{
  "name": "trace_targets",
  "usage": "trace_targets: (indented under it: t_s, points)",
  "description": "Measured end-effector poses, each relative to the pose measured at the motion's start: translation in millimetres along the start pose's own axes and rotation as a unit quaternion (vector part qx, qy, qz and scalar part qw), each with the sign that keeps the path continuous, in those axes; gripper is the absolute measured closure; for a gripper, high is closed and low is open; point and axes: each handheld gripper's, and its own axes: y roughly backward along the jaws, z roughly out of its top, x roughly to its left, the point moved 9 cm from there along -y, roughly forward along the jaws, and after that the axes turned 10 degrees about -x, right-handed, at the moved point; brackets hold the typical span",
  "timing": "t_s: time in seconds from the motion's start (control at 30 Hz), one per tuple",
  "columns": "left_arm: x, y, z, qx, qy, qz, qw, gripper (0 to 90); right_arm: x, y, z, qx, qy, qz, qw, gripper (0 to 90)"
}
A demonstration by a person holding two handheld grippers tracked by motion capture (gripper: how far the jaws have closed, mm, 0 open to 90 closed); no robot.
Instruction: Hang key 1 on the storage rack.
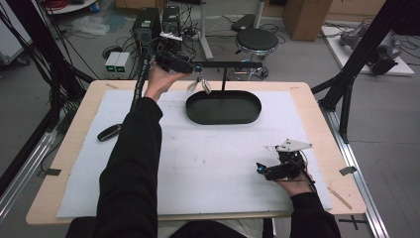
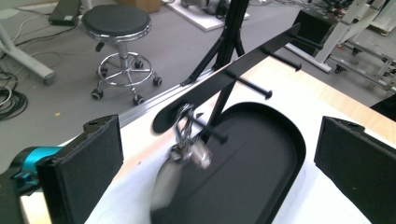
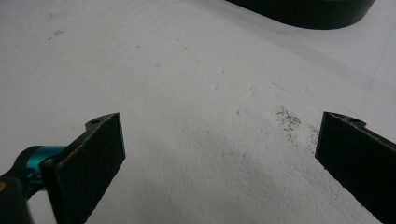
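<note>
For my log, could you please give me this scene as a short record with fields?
stand: black rack with pegs, rising from an oval black tray
hanging item: keyring with blurred fob on the rack's end peg
left claw: open, raised near the keyring, not gripping it
right claw: open, low over the white mat
other item: dark key fob on the mat's left edge

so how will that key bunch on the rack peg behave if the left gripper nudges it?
The key bunch hangs loosely by its ring from a peg, blurred, so it probably swings. It looks like metal: likely floppy and slippery between the open left gripper jaws.
</note>
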Motion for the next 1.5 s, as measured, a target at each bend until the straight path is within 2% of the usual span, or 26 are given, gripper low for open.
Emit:
trace_targets:
  t_s: [0.27, 0.43, 0.5, 1.13, 1.5]
  points:
    - [8.5, 31.8, -2.7, -0.007, 0.007, 0.003, 0.9999, 1.7, 0.2, -0.9, -0.5, 0.003, 0.001, 0.000, 1.0000, 0.7]
    - [12.4, 44.6, -10.3, 0.000, 0.008, 0.007, 0.9999, 1.7, 0.4, -1.0, -0.4, 0.003, 0.002, -0.001, 1.0000, 0.7]
    - [13.0, 47.7, -12.5, -0.002, 0.014, 0.009, 0.9999, 1.7, 1.0, -1.1, -0.7, 0.005, 0.001, 0.000, 1.0000, 0.7]
    - [20.9, 78.5, -39.3, 0.004, 0.018, 0.018, 0.9997, 1.7, 1.6, -2.3, -2.1, 0.009, 0.005, -0.002, 0.9999, 0.7]
    - [22.0, 99.1, -50.3, 0.005, 0.012, 0.024, 0.9996, 1.7, 2.0, -2.9, -2.2, 0.010, 0.006, -0.002, 0.9999, 0.7]
